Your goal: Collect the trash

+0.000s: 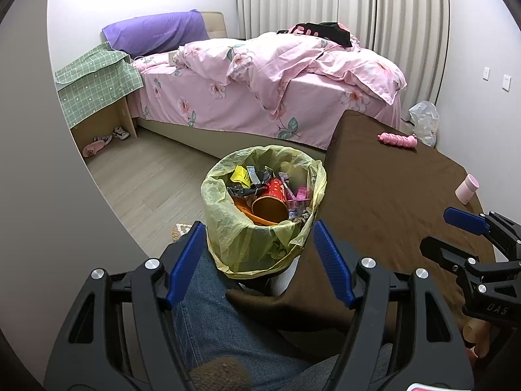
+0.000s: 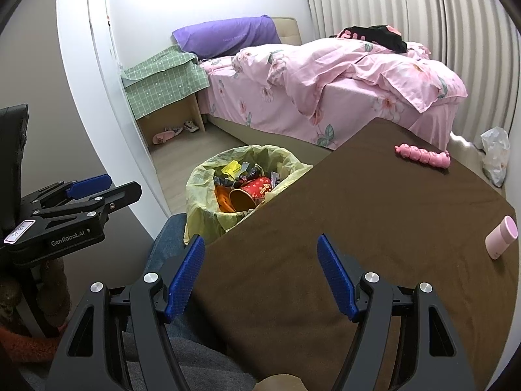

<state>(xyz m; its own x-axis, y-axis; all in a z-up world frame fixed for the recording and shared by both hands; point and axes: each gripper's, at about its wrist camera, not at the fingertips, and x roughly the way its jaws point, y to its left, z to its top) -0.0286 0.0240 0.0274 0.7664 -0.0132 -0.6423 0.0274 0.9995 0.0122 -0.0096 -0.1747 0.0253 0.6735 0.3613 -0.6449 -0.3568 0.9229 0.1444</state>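
While both my claws hang wide apart and empty, left claw (image 1: 260,260) over the bin (image 1: 263,218), right claw (image 2: 260,273) over the bench (image 2: 374,228), wrappers and a red cup (image 1: 272,203) already sit bagged; pink toy (image 2: 423,154) and pink tumbler (image 2: 501,241) remain there, likely keepers.

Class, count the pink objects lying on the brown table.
2: a pink caterpillar toy near the table's far edge, and a pink cup lying near its right edge.

Table (image 2: 358,228) edge overhangs the open bin (image 1: 228,247).
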